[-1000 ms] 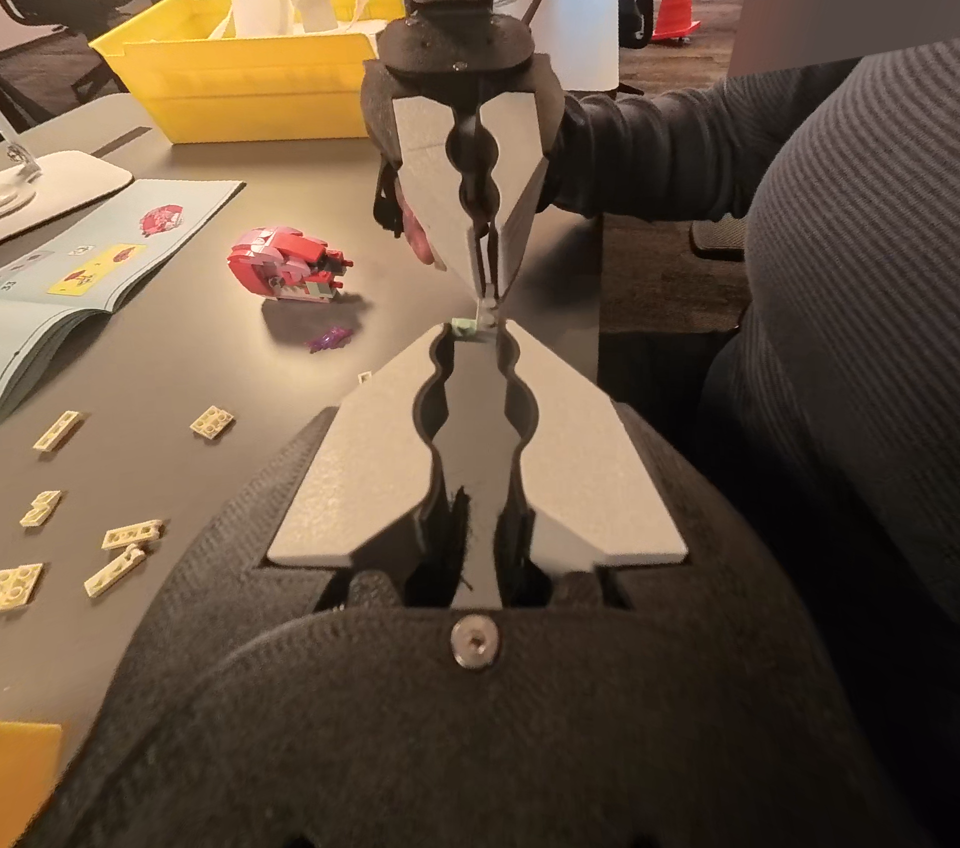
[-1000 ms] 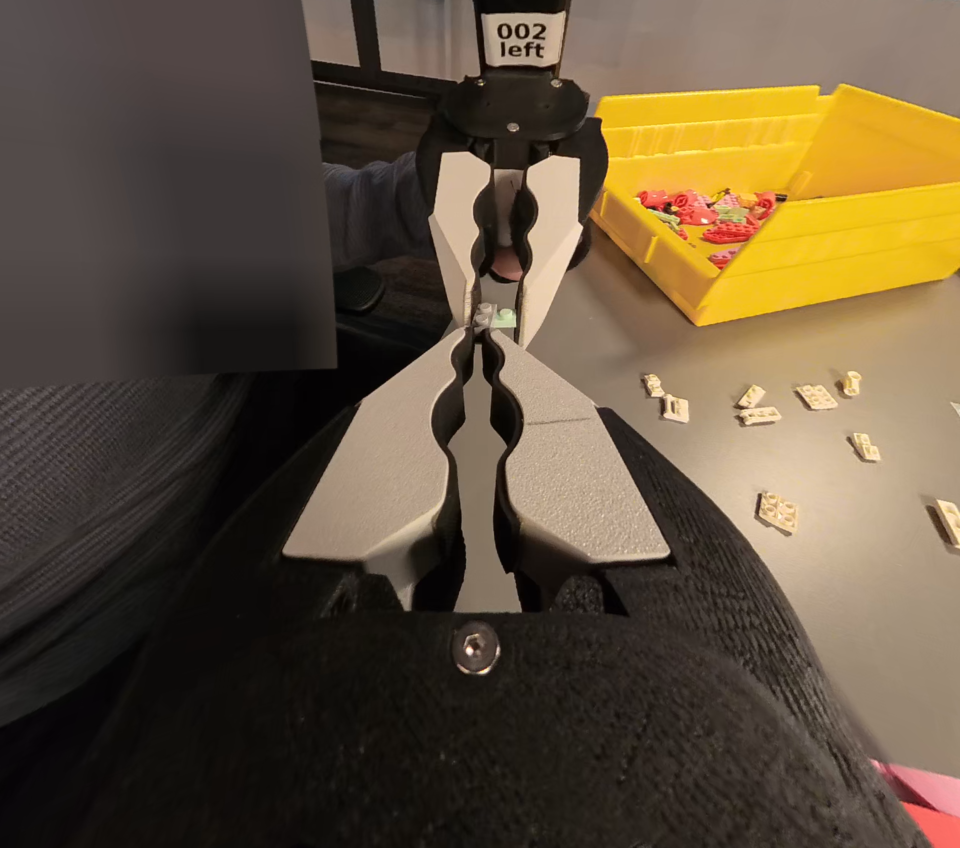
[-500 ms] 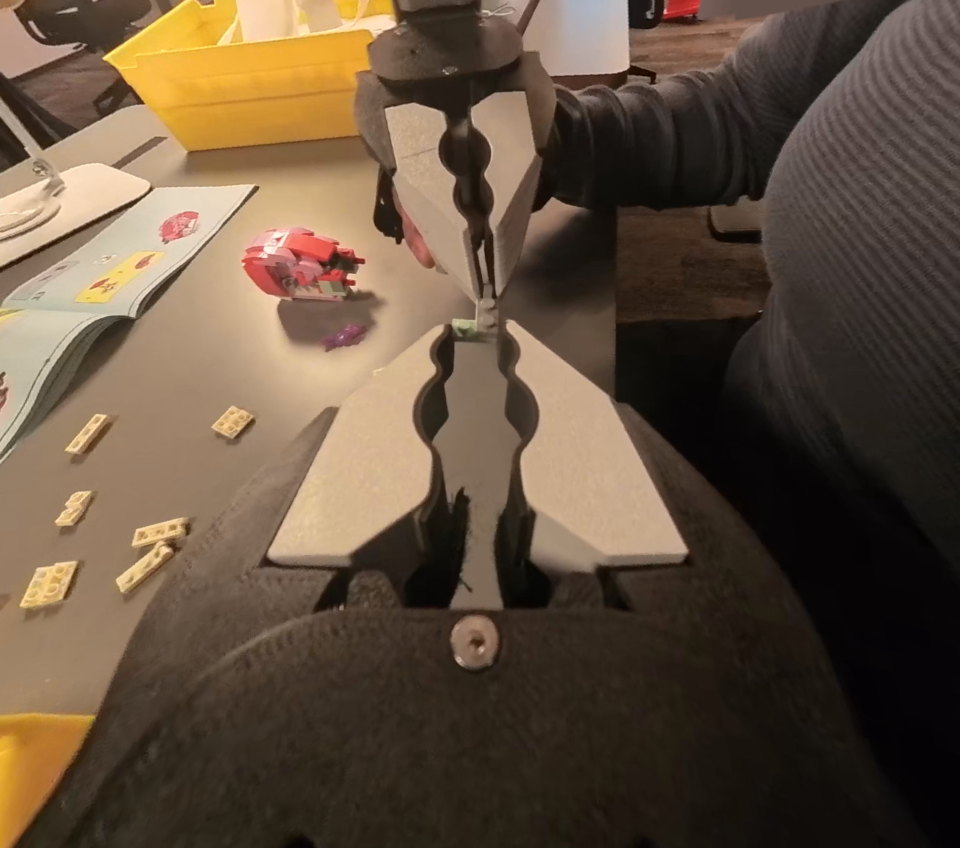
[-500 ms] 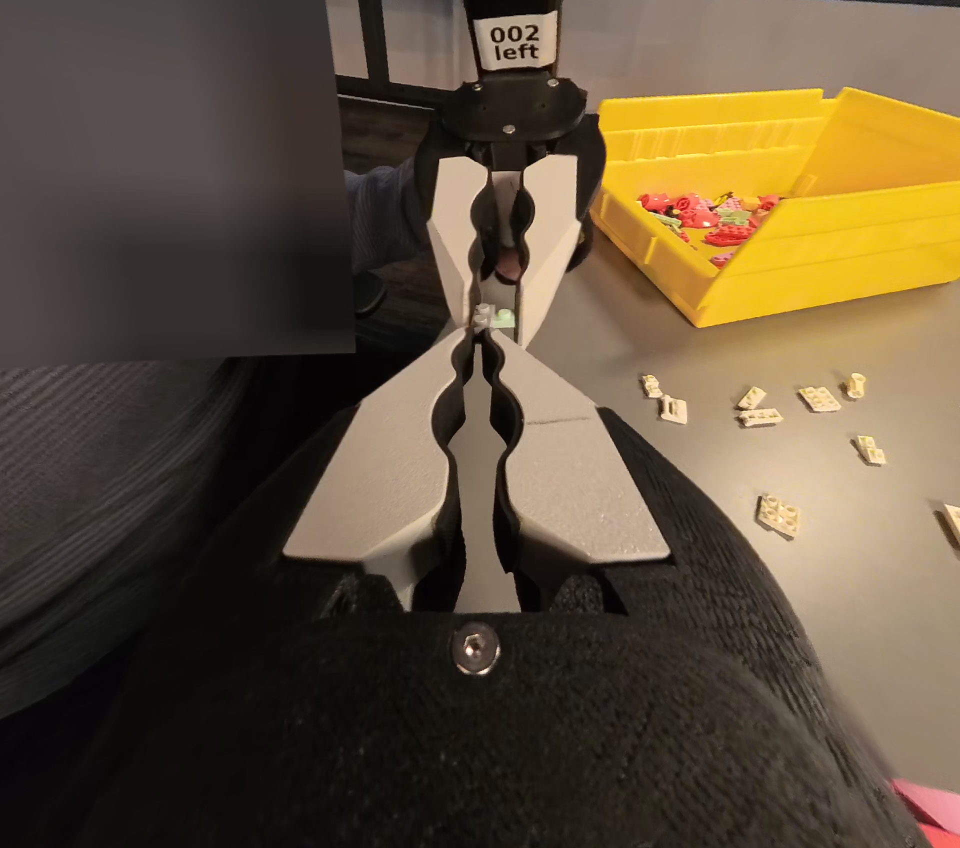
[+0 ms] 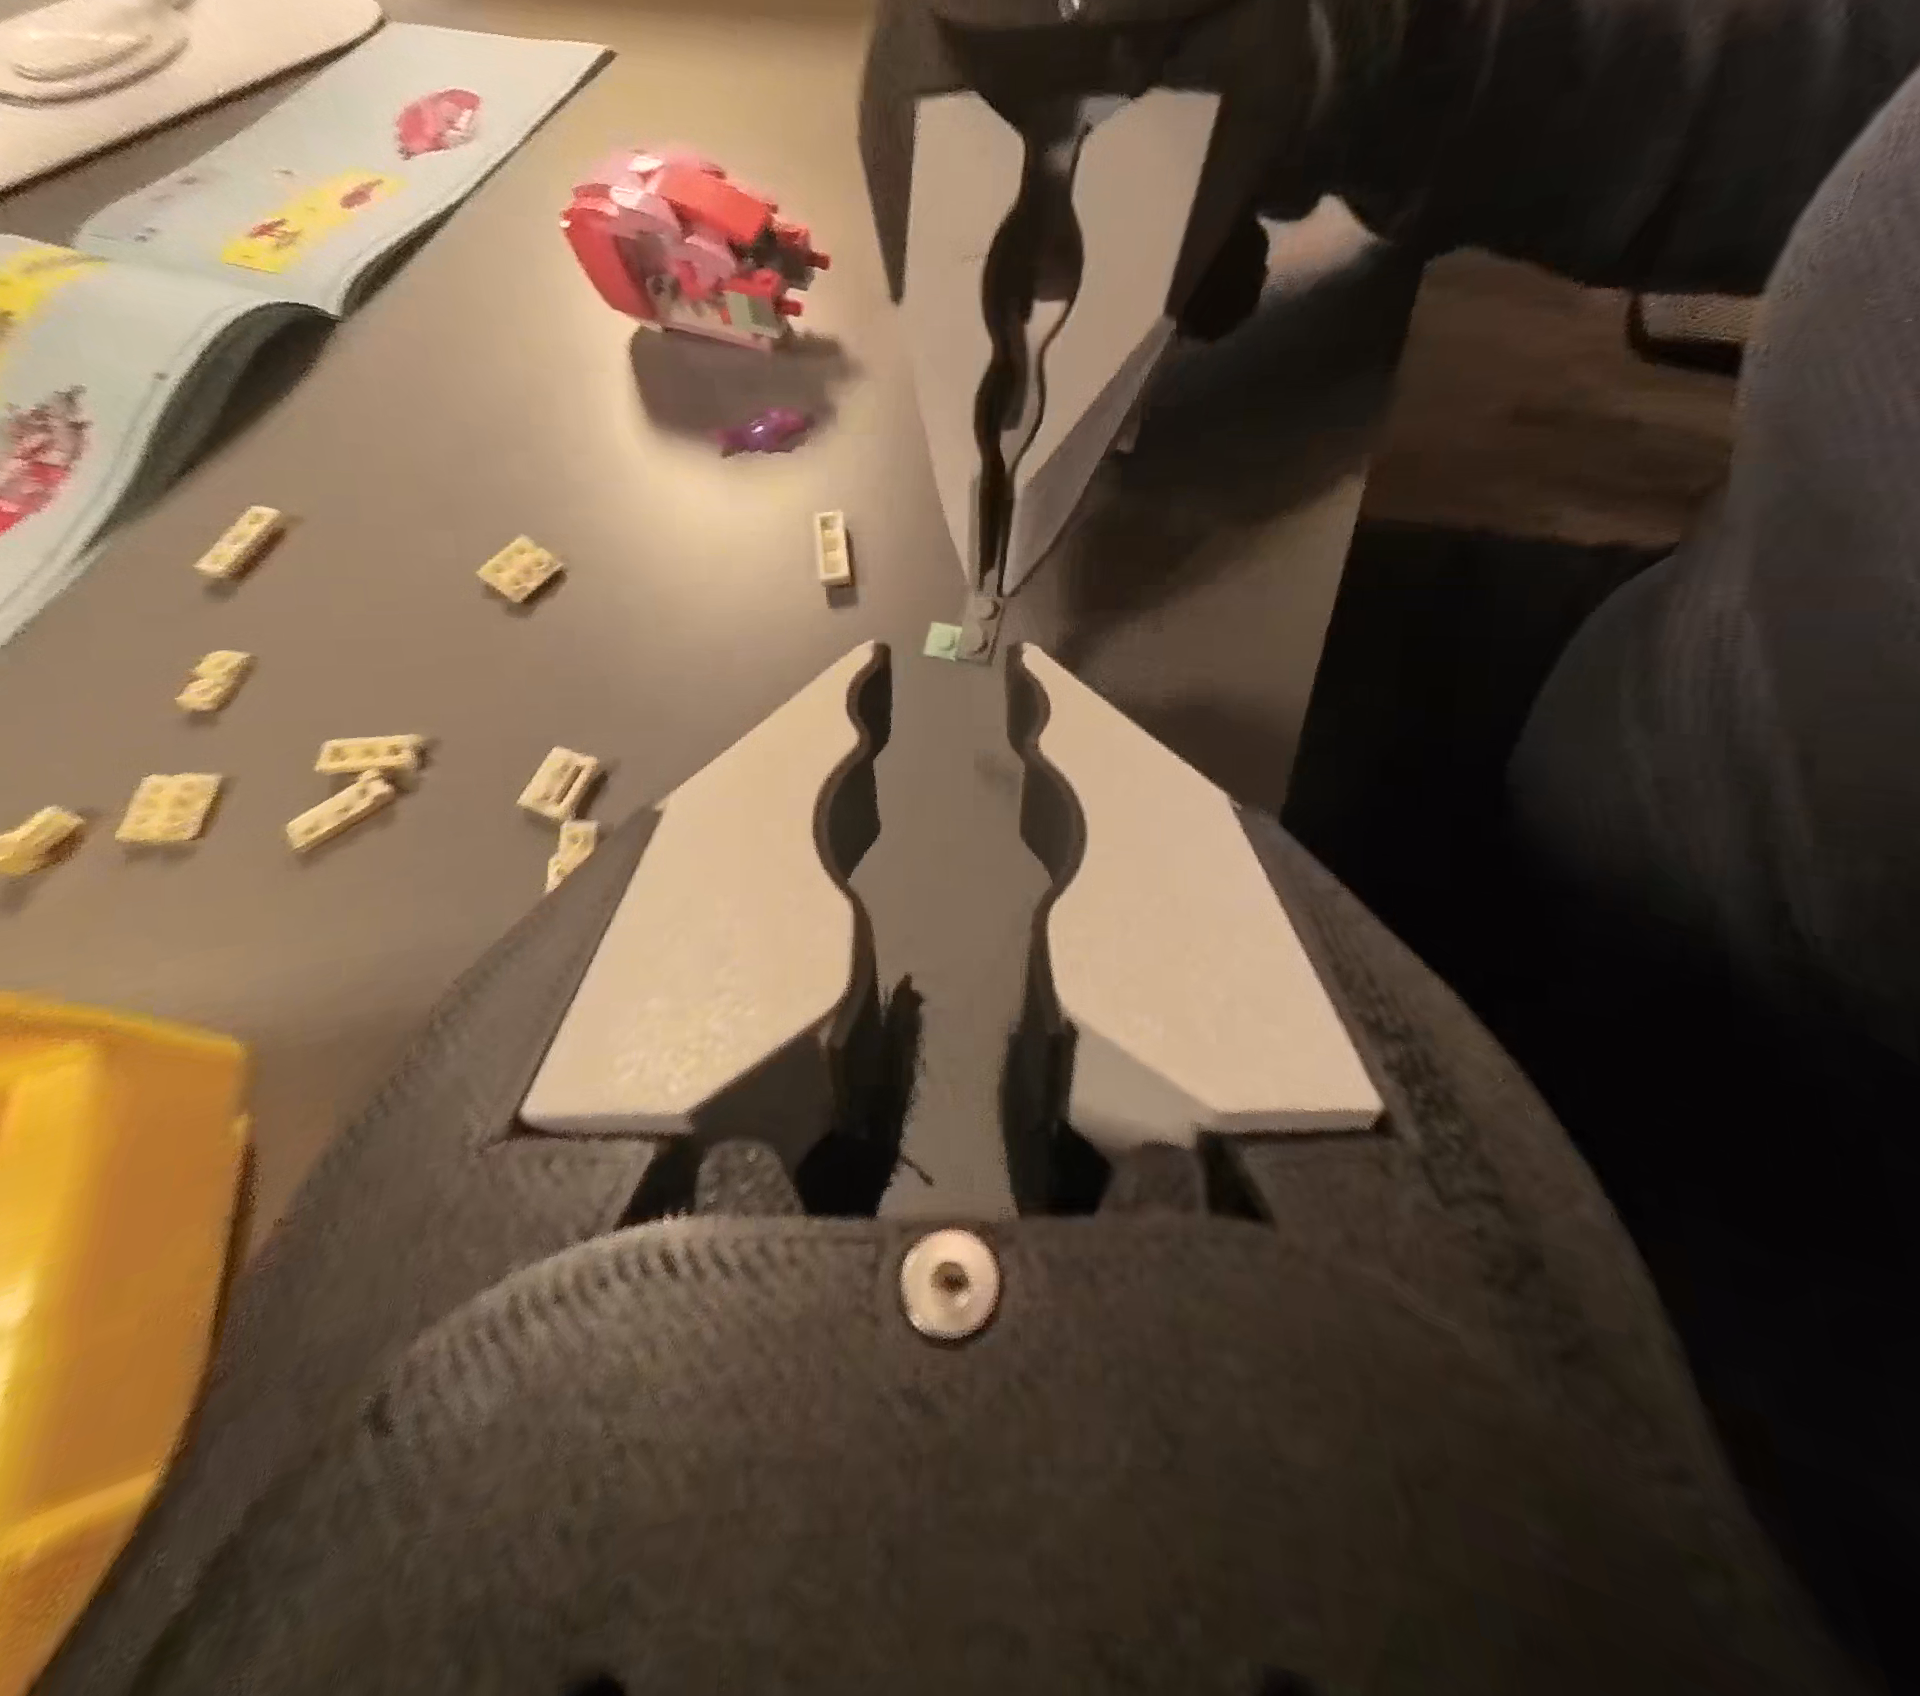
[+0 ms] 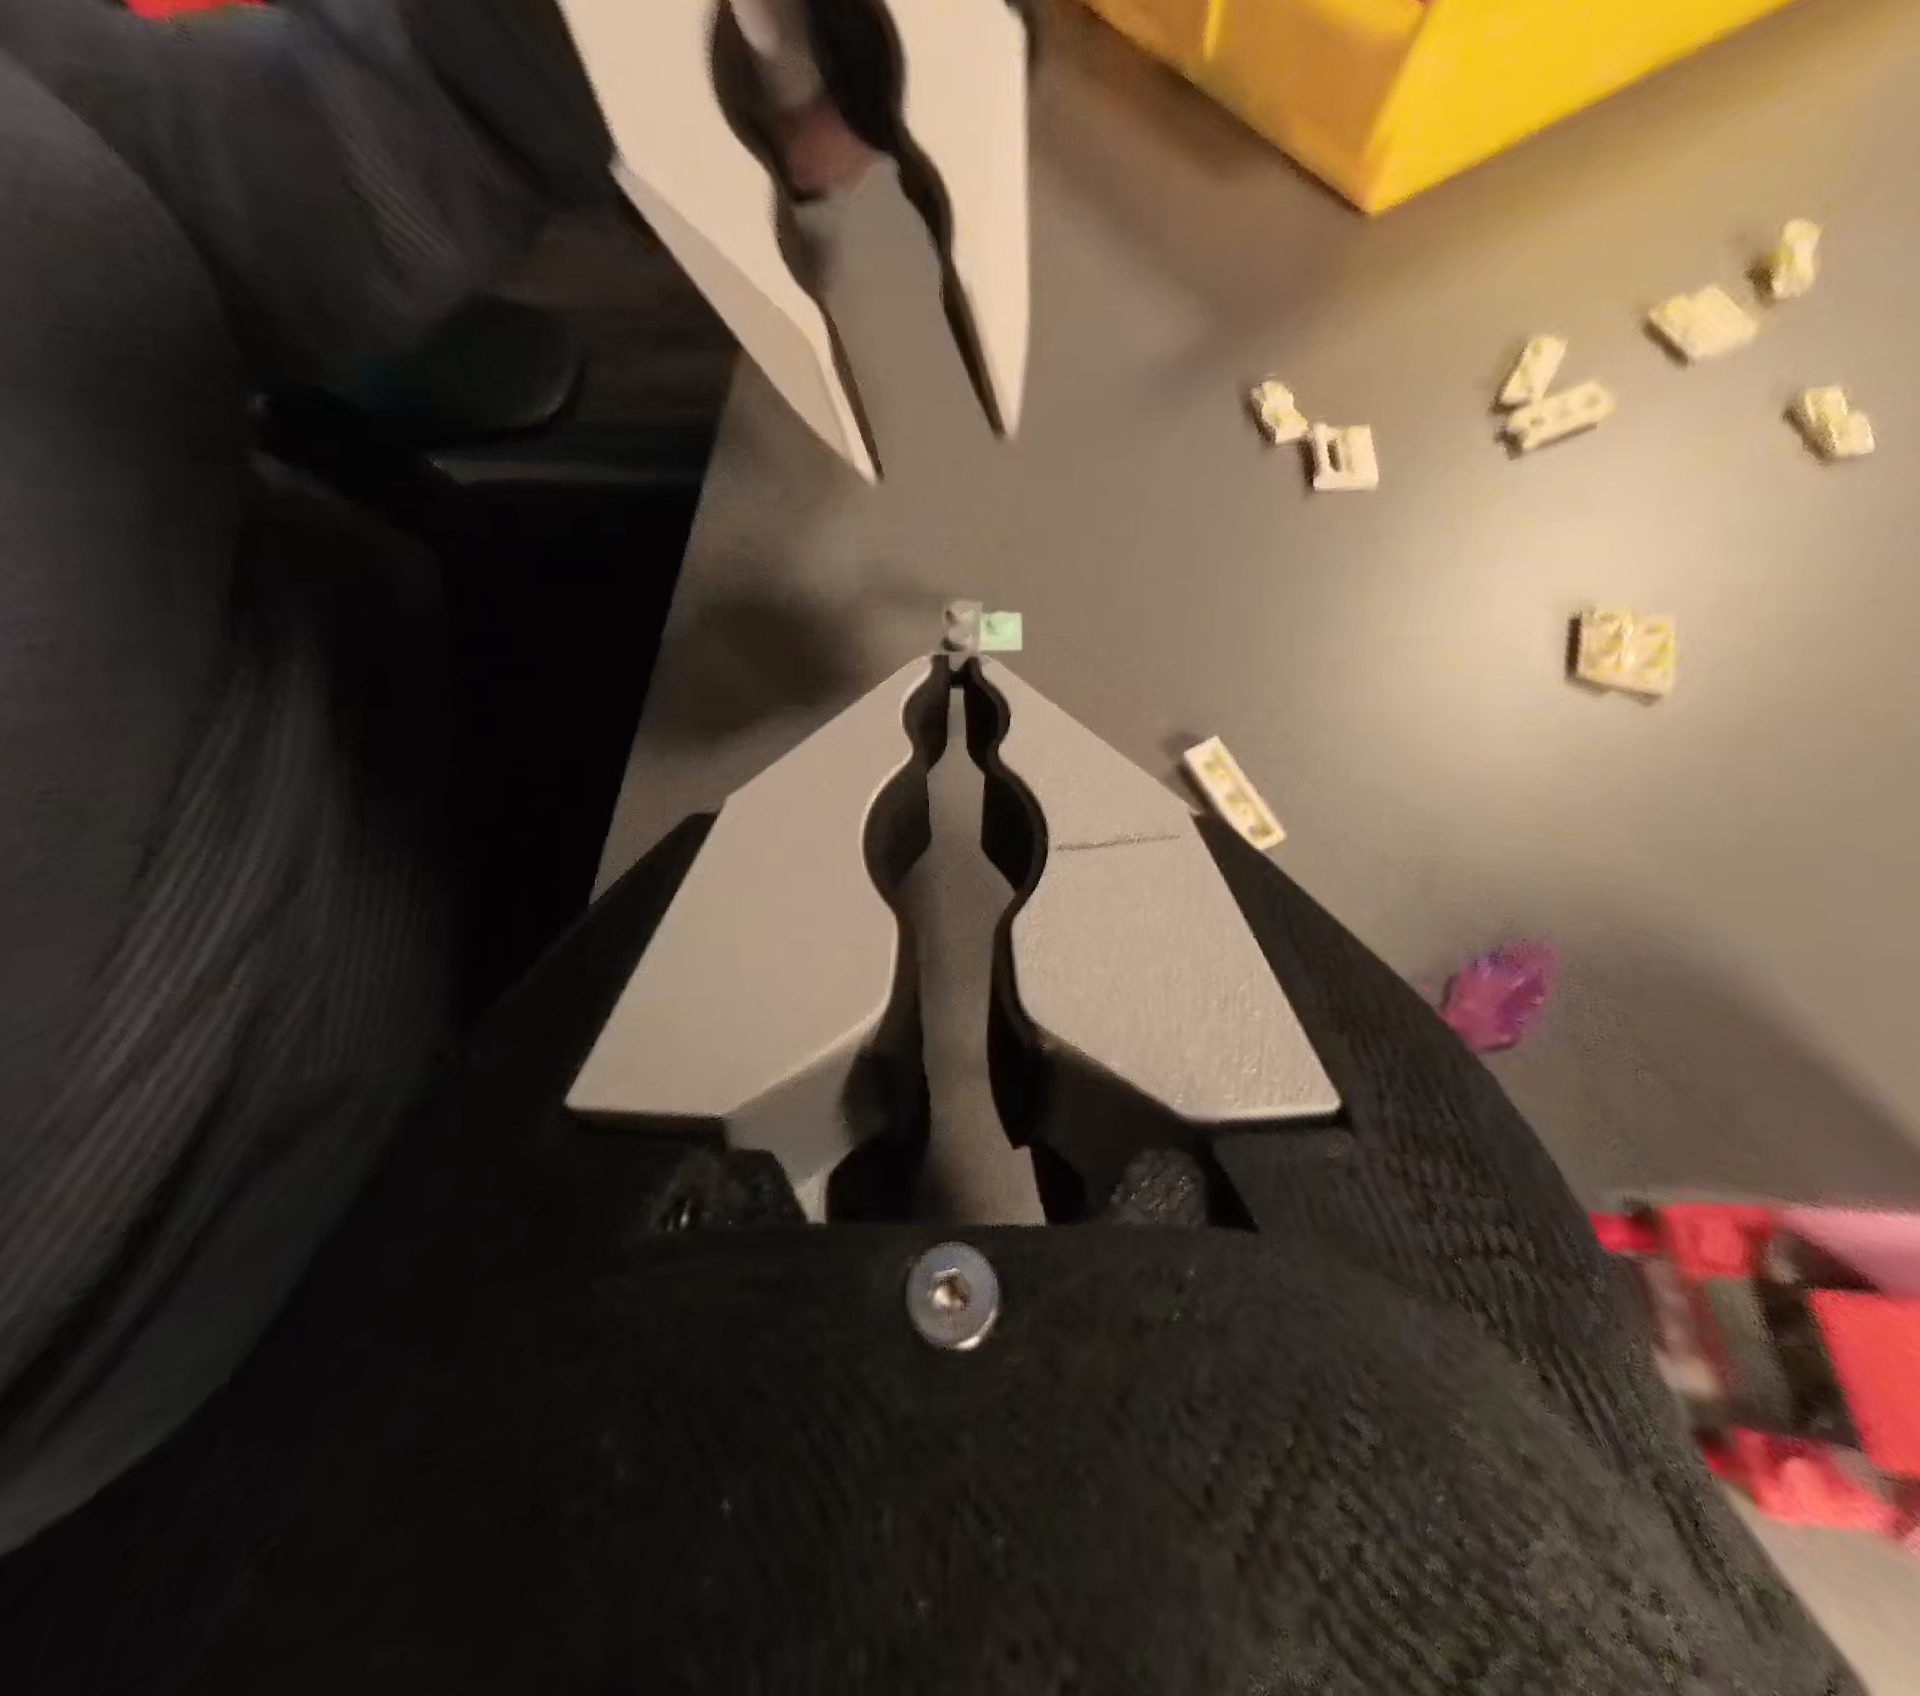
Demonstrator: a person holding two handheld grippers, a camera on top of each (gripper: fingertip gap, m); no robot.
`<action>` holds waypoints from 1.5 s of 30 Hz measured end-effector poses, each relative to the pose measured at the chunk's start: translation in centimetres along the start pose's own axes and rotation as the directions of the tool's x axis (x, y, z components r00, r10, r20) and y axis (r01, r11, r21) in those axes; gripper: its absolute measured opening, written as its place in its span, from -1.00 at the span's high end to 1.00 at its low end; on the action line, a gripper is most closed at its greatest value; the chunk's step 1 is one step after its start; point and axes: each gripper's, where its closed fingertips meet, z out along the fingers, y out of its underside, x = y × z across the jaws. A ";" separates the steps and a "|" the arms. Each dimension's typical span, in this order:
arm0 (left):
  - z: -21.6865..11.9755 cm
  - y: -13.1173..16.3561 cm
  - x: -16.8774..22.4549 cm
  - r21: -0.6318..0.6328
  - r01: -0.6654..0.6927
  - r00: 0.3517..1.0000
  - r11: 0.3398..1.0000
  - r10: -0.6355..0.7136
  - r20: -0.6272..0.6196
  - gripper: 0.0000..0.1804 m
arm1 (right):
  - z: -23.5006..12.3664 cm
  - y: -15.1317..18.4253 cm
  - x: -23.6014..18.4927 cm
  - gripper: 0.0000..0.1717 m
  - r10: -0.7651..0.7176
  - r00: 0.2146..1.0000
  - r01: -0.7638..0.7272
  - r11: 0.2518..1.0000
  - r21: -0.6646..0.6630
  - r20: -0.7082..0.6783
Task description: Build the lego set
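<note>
At the centre of the right wrist view, the right gripper [image 6: 957,678] is clenched on a small grey studded brick plate with a pale green square plate joined at its side [image 6: 982,630], its two fingertips pinching the grey end so the piece juts forward above the dark grey desk [image 6: 1351,711]. In the left wrist view the same piece [image 5: 966,638] hangs from that gripper's tips just ahead of the left gripper [image 5: 948,672], whose fingers stand apart and released, with nothing between them; the piece is just beyond their tips, not touching. To the left in that view lie scattered cream flat brick plates [image 5: 520,568], a small purple piece [image 5: 764,431], a red and pink brick model [image 5: 691,249] and an open pale blue instruction booklet [image 5: 260,212] at the upper left. A yellow plastic bin [image 6: 1507,15] holding red and pink pieces fills the upper right of the right wrist view. A person's dark ribbed sleeve [image 5: 1558,88] reaches in at the upper right of the left wrist view.
</note>
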 end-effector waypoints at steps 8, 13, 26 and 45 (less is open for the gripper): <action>-6.6 0.3 -1.6 -0.003 0.040 0.981 0.999 -0.039 0.192 0.70 | 1.3 1.7 0.1 0.98 -0.007 0.989 -0.006 0.996 -0.086 -0.150; -11.8 0.4 -3.3 -0.053 0.053 0.941 0.997 -0.033 0.336 0.66 | 1.4 1.9 0.6 0.86 -0.022 0.980 0.001 0.995 -0.104 -0.199; -20.3 2.4 -7.6 0.132 0.114 0.762 0.985 -0.172 0.624 0.70 | -6.5 -3.6 2.8 0.83 0.014 0.800 0.256 0.896 0.363 -0.600; -21.6 5.7 -29.8 -0.262 0.495 0.796 0.828 -0.311 0.520 0.67 | -13.9 -3.3 7.4 0.77 0.267 0.495 0.340 0.816 0.467 -0.827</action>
